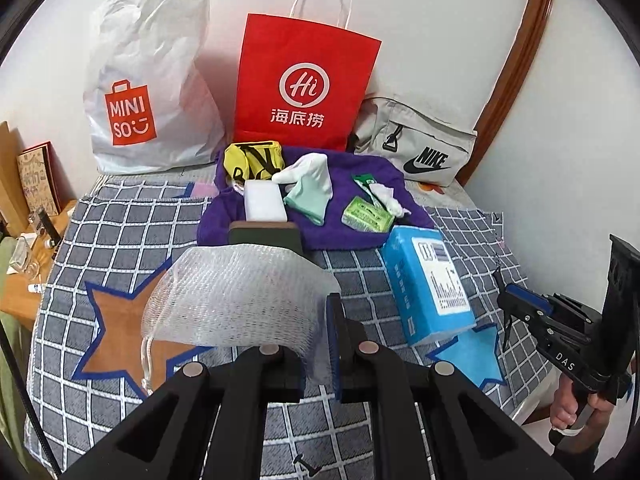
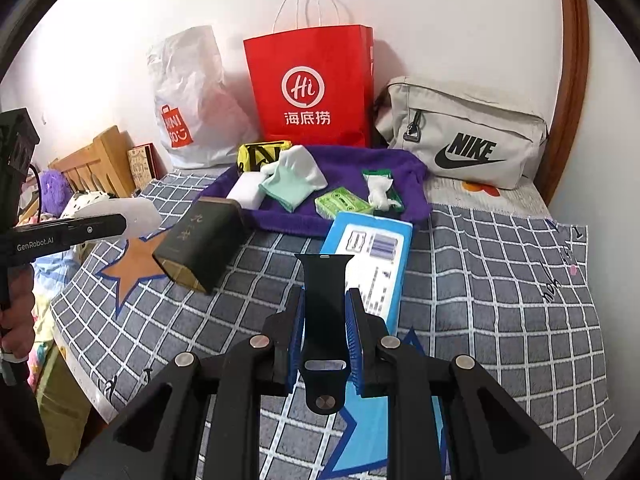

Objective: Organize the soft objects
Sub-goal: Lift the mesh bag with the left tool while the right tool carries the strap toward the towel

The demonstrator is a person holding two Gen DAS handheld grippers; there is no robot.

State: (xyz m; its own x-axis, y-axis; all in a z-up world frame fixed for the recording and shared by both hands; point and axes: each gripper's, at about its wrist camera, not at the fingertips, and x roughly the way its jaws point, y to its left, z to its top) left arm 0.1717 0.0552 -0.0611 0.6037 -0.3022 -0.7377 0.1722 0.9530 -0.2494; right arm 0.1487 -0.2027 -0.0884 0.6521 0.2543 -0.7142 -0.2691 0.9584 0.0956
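Observation:
My left gripper (image 1: 320,308) is shut on a white mesh net bag (image 1: 240,292), which hangs above the checked bedspread with its drawstring dangling. In the right wrist view the same net bag (image 2: 132,212) sticks out of the left gripper (image 2: 120,222) at the far left. My right gripper (image 2: 324,300) is shut on a black watch strap (image 2: 324,276) that stands upright between the blue pads. Beyond both lies a purple towel (image 1: 352,232) (image 2: 360,160) carrying a yellow pouch (image 1: 252,160), a white sponge block (image 1: 264,200), a white glove (image 1: 308,172), a mint cloth (image 1: 308,200) and a green packet (image 1: 366,216).
A blue tissue pack (image 2: 372,256) and a dark box (image 2: 204,240) lie on the bedspread (image 2: 480,300) in front of the towel. Against the wall stand a white Miniso bag (image 1: 152,92), a red paper bag (image 1: 304,84) and a grey Nike bag (image 2: 464,136). A wooden nightstand (image 1: 24,296) is at left.

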